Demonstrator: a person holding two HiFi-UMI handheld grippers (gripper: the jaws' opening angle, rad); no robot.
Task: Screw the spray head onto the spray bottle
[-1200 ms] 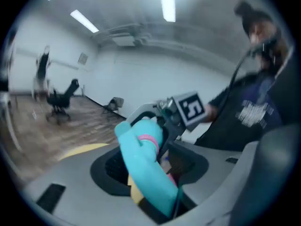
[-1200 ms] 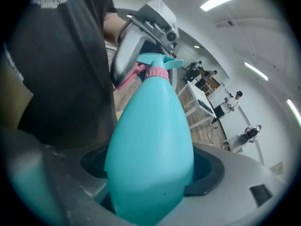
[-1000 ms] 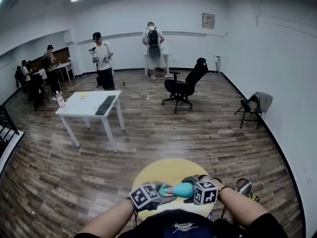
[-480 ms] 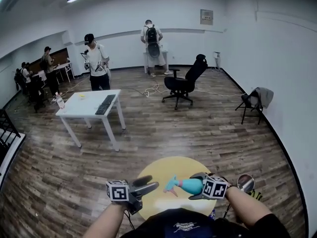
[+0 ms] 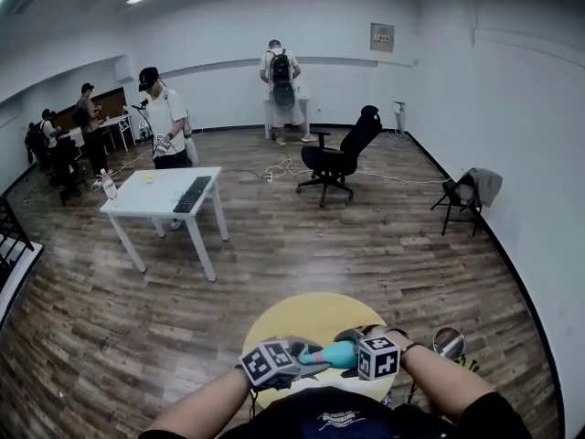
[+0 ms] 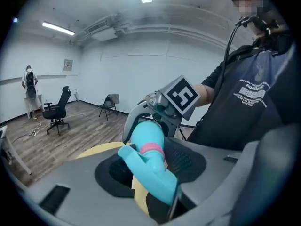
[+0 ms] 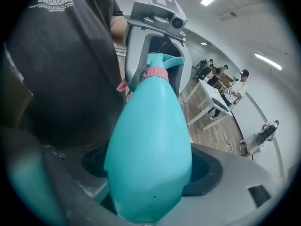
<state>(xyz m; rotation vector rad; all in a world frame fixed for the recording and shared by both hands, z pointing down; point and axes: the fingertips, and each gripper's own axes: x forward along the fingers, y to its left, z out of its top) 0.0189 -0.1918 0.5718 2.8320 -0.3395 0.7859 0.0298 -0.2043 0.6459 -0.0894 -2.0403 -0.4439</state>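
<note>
Grippers meet above the near edge of the round yellow table [image 5: 306, 314] in the head view. The left gripper [image 5: 311, 362] and the right gripper [image 5: 352, 347] point toward each other, and between them the teal plastic spray bottle [image 5: 336, 354] lies roughly level, held in the air over that table's edge and not touching it. Past the yellow table stand a white rectangular table [image 5: 151, 199] and a black office chair [image 5: 338, 158], both well apart from it.

In the left gripper view, the teal plastic spray head [image 6: 153, 171] sits between the left jaws, which have just been closing and now clamp it from both sides. A pink collar [image 6: 151, 149] joins the head to the bottle's neck. The bottle runs on away from the camera into the right gripper, with the yellow table showing below and behind it.

In the right gripper view, the bottle's wide body fills the gap between the right jaws, which are clenched on it. Its neck points away from the camera, and the left gripper closes round the head beyond the collar.
</note>
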